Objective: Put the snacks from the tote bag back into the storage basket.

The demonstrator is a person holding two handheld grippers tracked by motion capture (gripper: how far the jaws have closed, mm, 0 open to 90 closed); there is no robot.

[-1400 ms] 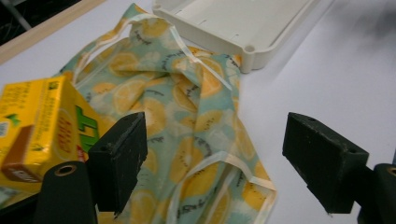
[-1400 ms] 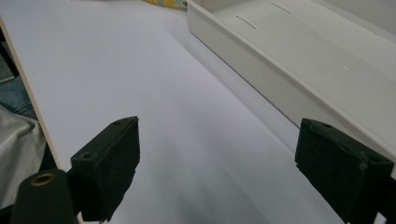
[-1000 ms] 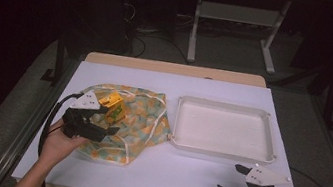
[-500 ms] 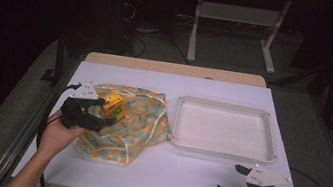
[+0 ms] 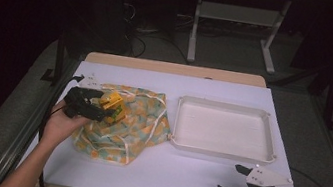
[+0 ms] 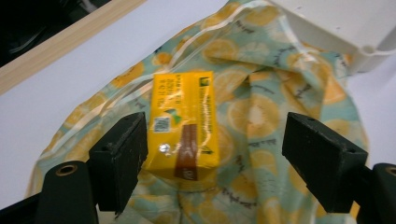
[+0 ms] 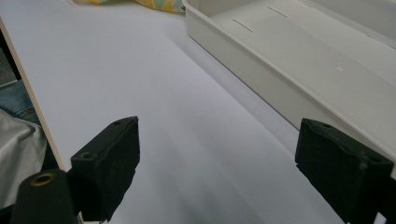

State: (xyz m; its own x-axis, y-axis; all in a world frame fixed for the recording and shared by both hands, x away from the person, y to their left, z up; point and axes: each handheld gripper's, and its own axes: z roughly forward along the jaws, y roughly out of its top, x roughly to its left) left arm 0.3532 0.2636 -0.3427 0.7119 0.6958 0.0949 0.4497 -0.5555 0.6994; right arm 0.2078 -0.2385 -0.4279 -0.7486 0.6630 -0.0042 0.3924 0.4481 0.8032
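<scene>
Yellow carton (image 6: 183,123) lies on the lemon-print cloth (image 5: 137,124), between the left gripper's (image 6: 212,156) spread jaws, touching the nine o'clock jaw, clear of the other. Right gripper (image 5: 234,181) rests apart-jawed at the white tray's (image 5: 223,150) six o'clock.

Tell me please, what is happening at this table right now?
A person holds tongs in each hand. The left tongs are open around a yellow carton that lies on a lemon-print cloth; one jaw is beside it, the other apart. The right tongs are open near the table's front edge. The white tray holds nothing.
</scene>
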